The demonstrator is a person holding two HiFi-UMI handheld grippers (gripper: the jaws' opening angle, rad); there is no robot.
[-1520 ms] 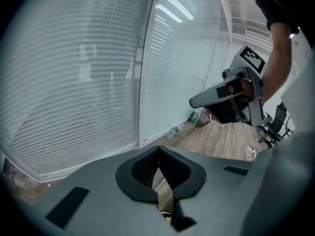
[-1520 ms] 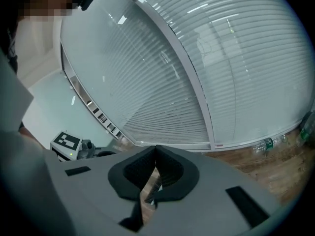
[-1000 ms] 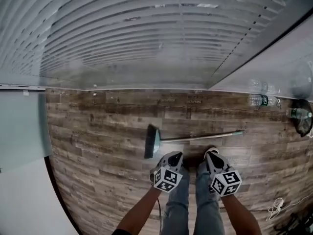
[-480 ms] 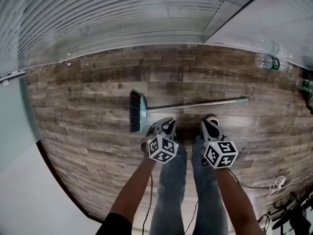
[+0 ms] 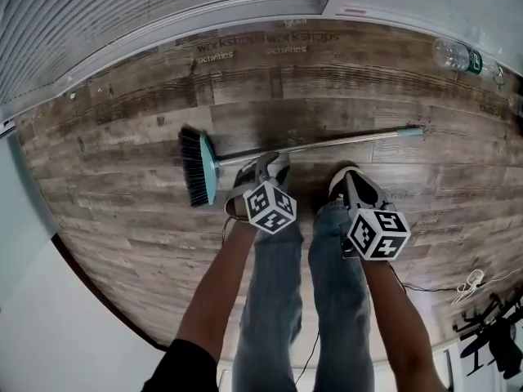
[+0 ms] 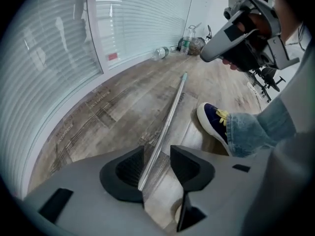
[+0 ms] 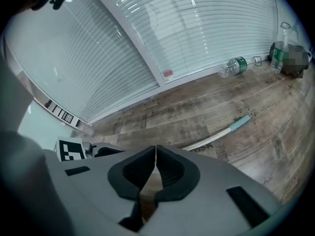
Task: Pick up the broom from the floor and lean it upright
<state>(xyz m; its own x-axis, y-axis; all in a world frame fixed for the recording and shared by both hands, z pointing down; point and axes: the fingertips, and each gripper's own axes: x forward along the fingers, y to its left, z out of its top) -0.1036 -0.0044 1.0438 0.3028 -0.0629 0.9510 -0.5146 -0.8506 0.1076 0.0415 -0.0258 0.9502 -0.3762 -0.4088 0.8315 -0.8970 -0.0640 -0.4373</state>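
Note:
The broom lies flat on the wooden floor, its dark-bristled teal head (image 5: 198,167) at the left and its metal handle (image 5: 327,143) running right to a teal tip (image 5: 415,131). My left gripper (image 5: 260,168) hangs over the handle close to the head. Its jaws are opening, and the handle (image 6: 170,117) runs between them untouched by the pads; left gripper (image 6: 156,163). My right gripper (image 7: 155,154) is shut and empty, held above the floor on my side of the handle (image 7: 216,137); in the head view the right gripper (image 5: 350,190) is near the person's foot.
Closed blinds and a glass wall (image 5: 122,23) border the floor beyond the broom. A plastic bottle (image 5: 458,55) lies at the far right, with another bottle (image 7: 281,48) upright near it. The person's jeans-clad legs (image 5: 282,300) and a navy shoe (image 6: 216,124) stand just behind the handle. Cables (image 5: 470,286) lie at right.
Both grippers have dropped toward the floor. The left one has reached the handle near the broom head and its jaws have opened around it. The right jaws stayed shut.

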